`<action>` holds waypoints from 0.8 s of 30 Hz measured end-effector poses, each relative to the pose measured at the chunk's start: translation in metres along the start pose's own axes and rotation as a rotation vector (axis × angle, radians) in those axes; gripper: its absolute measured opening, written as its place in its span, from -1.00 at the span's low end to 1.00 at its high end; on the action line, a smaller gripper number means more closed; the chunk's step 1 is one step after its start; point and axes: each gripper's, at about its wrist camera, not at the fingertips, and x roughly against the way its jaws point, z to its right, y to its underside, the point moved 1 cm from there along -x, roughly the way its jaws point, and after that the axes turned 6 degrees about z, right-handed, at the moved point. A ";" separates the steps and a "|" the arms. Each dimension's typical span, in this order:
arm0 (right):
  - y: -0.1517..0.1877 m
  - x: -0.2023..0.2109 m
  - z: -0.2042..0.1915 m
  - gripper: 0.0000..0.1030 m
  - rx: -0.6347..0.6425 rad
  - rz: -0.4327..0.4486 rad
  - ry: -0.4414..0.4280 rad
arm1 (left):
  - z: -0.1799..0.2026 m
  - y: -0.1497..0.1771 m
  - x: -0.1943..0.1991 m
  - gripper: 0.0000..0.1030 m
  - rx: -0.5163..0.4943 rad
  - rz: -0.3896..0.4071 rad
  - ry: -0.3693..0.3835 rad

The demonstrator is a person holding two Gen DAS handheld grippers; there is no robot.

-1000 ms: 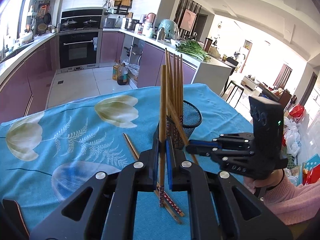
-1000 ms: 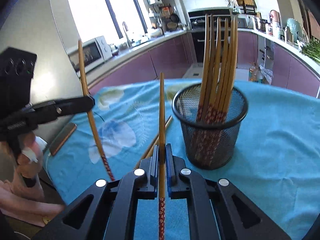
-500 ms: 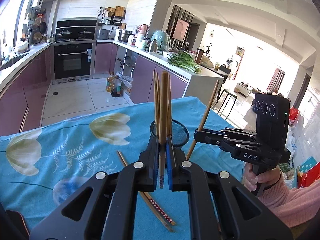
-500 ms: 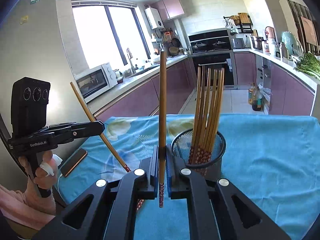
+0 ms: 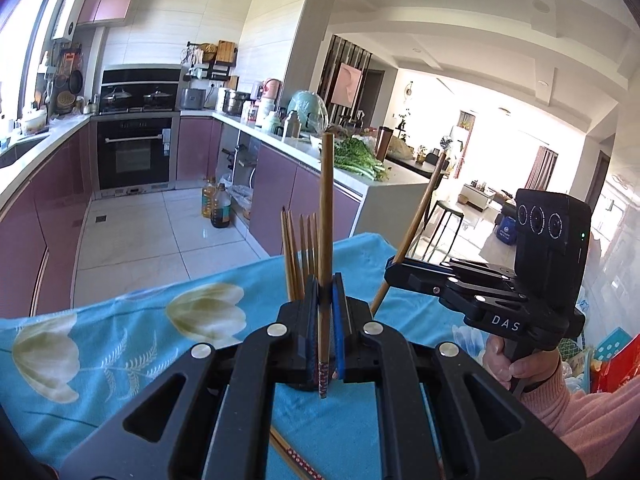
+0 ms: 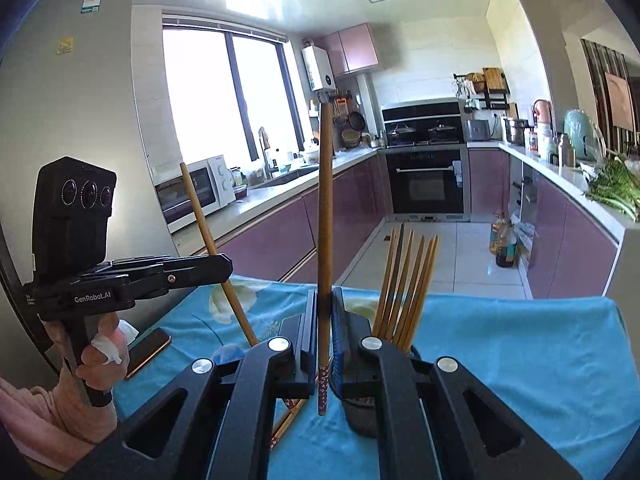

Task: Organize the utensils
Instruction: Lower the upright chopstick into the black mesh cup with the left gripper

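A person in a pink sleeve held two handheld grippers above a kitchen table, each clamped on a single wooden chopstick. The left gripper [image 5: 326,320] had its jaws pressed on an upright chopstick [image 5: 326,216], patterned tip pointing down. The right gripper [image 6: 324,324] pinched its own chopstick [image 6: 325,208] the same way, standing at twelve o'clock in its view.

The black mesh holder [image 6: 360,412] sat at about five o'clock below the right gripper, mostly hidden behind it, with a bundle of chopsticks [image 6: 408,280] fanned out of its mouth. At least one loose chopstick [image 5: 296,460] lay on the cloth at six o'clock in the left view; how many remained there was hard to tell.

The risk ahead lay in the drop. Each stick was gripped near its lower end, so it could pivot or slip between the pads on the way over. With the holder already crowded, an incoming tip could catch on the standing bundle or the rim and skid off, or tip the light basket.

The table wore a turquoise cloth [image 6: 520,340] printed with pale tulips, and a phone [image 6: 148,352] rested at its edge. Behind stood purple cabinets, a built-in oven [image 6: 426,180], a microwave [image 6: 192,196] and greens [image 5: 356,156] on the counter.
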 end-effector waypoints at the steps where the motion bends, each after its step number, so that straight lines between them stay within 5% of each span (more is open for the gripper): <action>1: -0.003 0.000 0.001 -0.89 0.004 0.006 0.004 | 0.002 -0.004 -0.001 -0.85 -0.007 0.006 0.000; 16: -0.009 -0.006 0.013 -0.89 0.013 0.029 0.050 | 0.019 -0.030 -0.023 -0.85 -0.028 0.037 -0.022; 24: 0.005 -0.024 0.013 -0.89 0.001 -0.029 0.063 | 0.019 -0.016 -0.049 -0.85 -0.043 -0.048 -0.043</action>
